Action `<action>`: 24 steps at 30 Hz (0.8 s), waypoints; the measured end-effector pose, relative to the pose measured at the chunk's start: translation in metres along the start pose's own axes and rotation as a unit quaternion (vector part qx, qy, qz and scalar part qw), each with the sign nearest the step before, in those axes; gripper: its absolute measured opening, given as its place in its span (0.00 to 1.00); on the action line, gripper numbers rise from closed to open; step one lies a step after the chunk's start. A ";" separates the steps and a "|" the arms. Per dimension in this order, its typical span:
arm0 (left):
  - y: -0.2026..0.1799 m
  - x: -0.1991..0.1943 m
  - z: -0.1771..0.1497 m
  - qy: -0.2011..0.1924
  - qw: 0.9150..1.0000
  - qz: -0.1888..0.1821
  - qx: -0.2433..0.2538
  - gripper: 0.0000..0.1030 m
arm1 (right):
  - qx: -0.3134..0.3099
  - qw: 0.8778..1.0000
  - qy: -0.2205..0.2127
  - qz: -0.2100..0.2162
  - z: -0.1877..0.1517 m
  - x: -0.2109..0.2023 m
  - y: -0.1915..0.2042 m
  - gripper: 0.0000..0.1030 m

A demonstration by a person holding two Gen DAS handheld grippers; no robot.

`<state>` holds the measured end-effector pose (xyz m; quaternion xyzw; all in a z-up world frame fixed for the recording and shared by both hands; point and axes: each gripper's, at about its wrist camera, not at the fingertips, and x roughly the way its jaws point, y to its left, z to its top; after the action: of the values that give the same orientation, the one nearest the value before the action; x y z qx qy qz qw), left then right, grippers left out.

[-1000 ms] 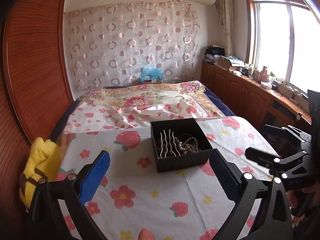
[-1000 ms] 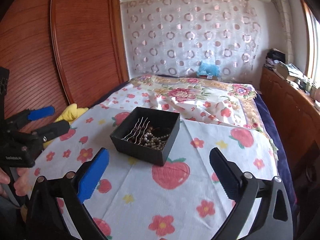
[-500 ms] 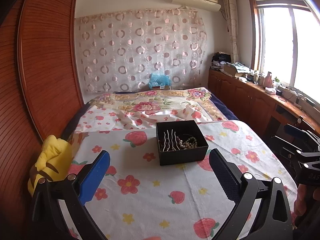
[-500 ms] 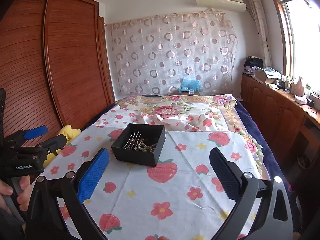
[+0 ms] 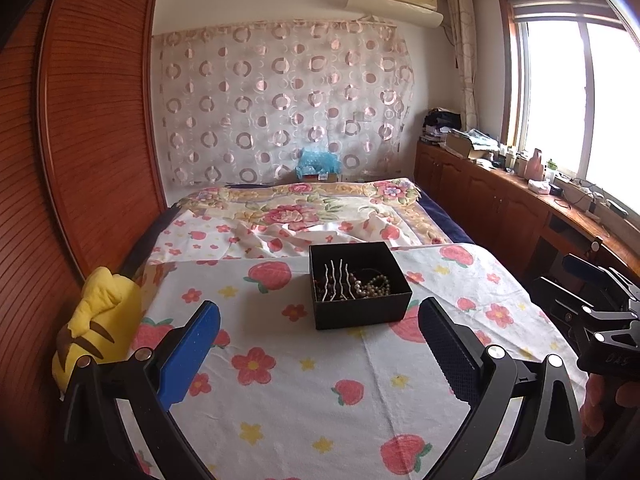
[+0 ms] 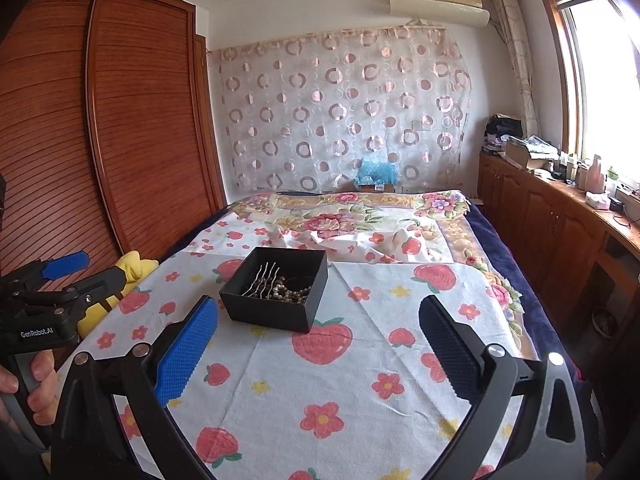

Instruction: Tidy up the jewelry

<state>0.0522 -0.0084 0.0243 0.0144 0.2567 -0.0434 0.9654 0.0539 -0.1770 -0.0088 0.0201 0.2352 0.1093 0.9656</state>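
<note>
1. Black box (image 5: 360,292) sat on the strawberry cloth (image 5: 280,380), hairpins (image 5: 336,280) and beads (image 5: 374,285) inside
2. Left gripper (image 5: 320,354) spread wide, near side of box, empty
3. Right gripper (image 6: 320,354) likewise spread, empty, near box

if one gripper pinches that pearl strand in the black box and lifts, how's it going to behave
The pearl strand lies coiled in loops, so it's probably floppy and would hang and swing when lifted. It rests against the wavy hairpins and dark beads, so it may snag and drag them along. The box looks small and light on soft bedding, so it could shift or tip.
</note>
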 end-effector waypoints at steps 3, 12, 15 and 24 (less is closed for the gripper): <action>0.000 0.000 0.000 0.000 1.000 0.001 0.001 0.93 | 0.000 1.000 0.002 0.002 0.000 0.000 0.000 0.98; 0.000 0.000 -0.001 -0.001 1.000 0.000 0.001 0.93 | 0.000 1.000 0.003 0.002 -0.001 0.002 0.001 0.98; 0.000 0.000 -0.001 -0.001 1.000 0.000 0.000 0.93 | 0.001 1.000 0.004 0.002 -0.001 0.003 0.001 0.98; 0.000 0.000 0.000 -0.002 1.000 0.001 0.001 0.93 | 0.002 1.000 0.003 0.002 -0.002 0.003 0.001 0.98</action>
<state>0.0523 -0.0089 0.0241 0.0157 0.2546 -0.0424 0.9660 0.0554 -0.1750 -0.0116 0.0222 0.2387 0.1111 0.9645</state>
